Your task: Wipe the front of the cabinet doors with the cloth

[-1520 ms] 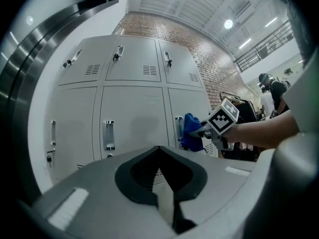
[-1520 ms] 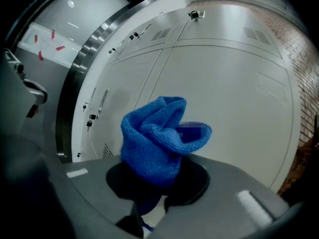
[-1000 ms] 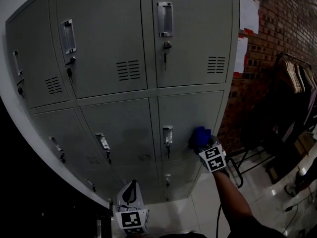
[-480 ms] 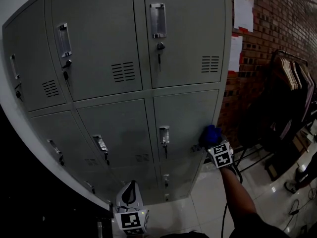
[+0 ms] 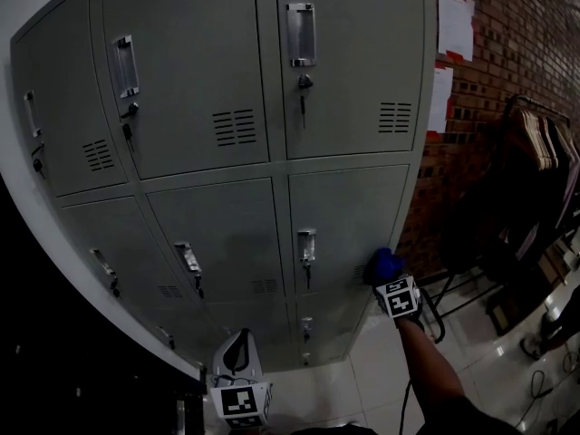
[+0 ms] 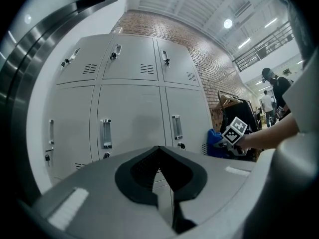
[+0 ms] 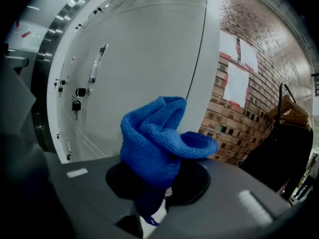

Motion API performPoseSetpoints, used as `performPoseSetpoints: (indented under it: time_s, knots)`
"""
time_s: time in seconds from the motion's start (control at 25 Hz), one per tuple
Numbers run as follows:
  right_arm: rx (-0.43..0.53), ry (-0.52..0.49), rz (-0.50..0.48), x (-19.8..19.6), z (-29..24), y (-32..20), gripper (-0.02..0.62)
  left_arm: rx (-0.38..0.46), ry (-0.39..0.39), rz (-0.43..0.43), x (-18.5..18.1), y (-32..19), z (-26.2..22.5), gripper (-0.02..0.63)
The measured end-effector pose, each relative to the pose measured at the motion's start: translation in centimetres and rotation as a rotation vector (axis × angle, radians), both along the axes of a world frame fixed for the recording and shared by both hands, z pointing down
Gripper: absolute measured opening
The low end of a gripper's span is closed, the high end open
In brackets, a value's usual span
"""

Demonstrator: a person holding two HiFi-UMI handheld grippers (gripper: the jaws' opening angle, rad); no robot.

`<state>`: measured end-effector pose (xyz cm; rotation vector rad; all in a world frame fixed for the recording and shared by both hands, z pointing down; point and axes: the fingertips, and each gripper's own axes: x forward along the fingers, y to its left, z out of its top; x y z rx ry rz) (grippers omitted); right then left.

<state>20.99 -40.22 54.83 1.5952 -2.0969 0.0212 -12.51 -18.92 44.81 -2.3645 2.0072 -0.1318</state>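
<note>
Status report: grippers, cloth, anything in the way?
Right gripper shut on cloth, at a lower door, right edge. Left gripper shut, empty, held low. Nothing in the way.

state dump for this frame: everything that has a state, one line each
cabinet doors, all shut
keys, hanging from the doors
cloth, bunched, clamped in the right tool, by the right edge of a middle-row door
right tool, shut on the cloth
left tool, shut, empty, held low, clear of the doors
</note>
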Motion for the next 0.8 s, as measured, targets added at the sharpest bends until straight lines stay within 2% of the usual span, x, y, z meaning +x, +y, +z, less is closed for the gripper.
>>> performPoseSetpoints:
  time_s: [0.16,0.36,0.6,0.8]
  knots:
    - [-0.004,0.011,0.033,-1.7,0.6,-0.3,0.089,-0.001,-0.002,0.003,0.0,-0.1,0.4,0.012]
    - [0.008,0.027,-0.036,-6.9,0.8,-0.2,0.091,0.01,0.002,0.002,-0.1,-0.2,0.0,0.012]
    - [0.012,-0.049,-0.127,-12.6,0.1,0.8,0.091,0.008,0.002,-0.027,-1.2,0.0,0.3,0.012]
    - [0.008,-0.072,-0.215,-17.0,0.0,1.4,0.091,0.029,0.014,-0.028,-1.2,0.3,-0.9,0.012]
